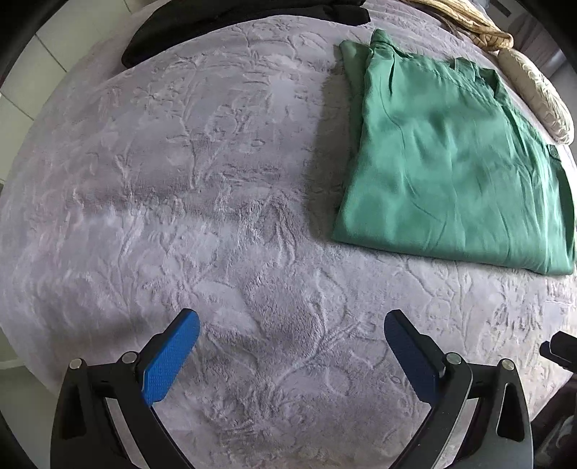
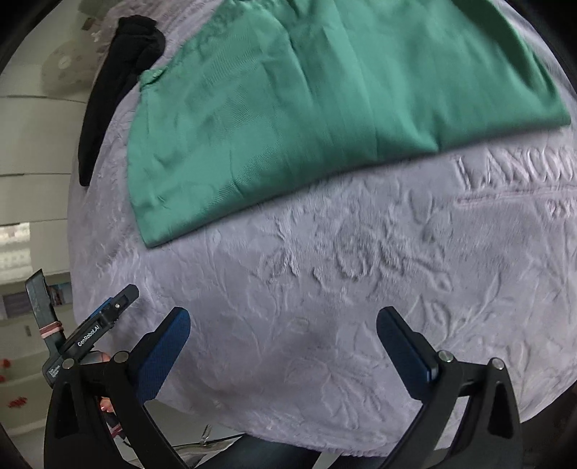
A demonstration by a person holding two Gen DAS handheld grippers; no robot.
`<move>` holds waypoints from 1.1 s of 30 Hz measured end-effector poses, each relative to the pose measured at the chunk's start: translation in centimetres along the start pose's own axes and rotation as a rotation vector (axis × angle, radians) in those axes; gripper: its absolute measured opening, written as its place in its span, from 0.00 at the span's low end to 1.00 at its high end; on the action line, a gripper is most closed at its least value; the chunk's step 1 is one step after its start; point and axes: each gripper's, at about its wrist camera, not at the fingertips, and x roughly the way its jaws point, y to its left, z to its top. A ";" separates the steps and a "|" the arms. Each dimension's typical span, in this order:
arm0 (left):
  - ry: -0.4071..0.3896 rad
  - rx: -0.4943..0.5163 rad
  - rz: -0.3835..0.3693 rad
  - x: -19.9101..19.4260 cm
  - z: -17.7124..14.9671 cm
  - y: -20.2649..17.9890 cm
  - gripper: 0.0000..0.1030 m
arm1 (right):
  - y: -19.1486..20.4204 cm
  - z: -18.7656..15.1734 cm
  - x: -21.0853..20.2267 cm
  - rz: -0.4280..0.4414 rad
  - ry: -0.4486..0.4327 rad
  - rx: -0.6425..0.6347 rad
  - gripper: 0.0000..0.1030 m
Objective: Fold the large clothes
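**Folded green garment on the bed, both grippers empty**

While both grippers hang over bare blanket, the green garment [image 1: 450, 158] lies folded flat into a rough rectangle on the grey embossed blanket [image 1: 216, 180], toward the upper right of the left wrist view. One long edge is a doubled fold on its left side; faint creases cross its top layer. In the right wrist view the same garment [image 2: 306, 101] fills the upper part of the frame, its near edge running slantwise above raised lettering pressed into the blanket [image 2: 360, 288].

The left gripper [image 1: 292, 337] has its blue-padded jaws spread wide, with nothing between them but blanket pile. The right gripper [image 2: 283, 333] likewise stands wide apart and holds nothing; the garment lies well beyond its fingertips, untouched.

A black garment [image 1: 245, 21] rests at the far edge of the bed, apart from the green one; it appears again at the upper left of the right wrist view [image 2: 115, 90]. Cream quilted bedding [image 1: 537, 93] lies just beyond the green garment's far side. Part of the left gripper's body [image 2: 97, 324] shows at the lower left of the right wrist view.
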 end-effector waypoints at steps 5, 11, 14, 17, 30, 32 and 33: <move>0.003 0.016 0.006 0.5 1.2 0.0 1.00 | -0.5 0.0 0.4 0.014 0.016 0.043 1.00; 0.005 0.030 0.009 1.3 2.3 -0.3 1.00 | -0.8 0.2 0.7 0.038 0.018 0.072 1.00; 0.007 0.044 0.012 1.9 2.6 -0.7 1.00 | -0.8 0.3 1.2 0.073 0.020 0.091 1.00; 0.005 0.062 0.012 2.4 2.7 -1.0 1.00 | -0.7 0.5 1.7 0.126 0.008 0.105 1.00; -0.036 0.129 0.008 4.8 6.6 -3.5 1.00 | 0.7 3.1 3.7 0.328 -0.041 0.120 1.00; -0.046 0.132 0.006 5.1 7.1 -3.8 1.00 | 0.8 3.3 4.0 0.345 -0.046 0.116 1.00; -0.049 0.133 0.007 5.3 7.3 -4.0 1.00 | 0.8 3.5 4.2 0.355 -0.046 0.115 1.00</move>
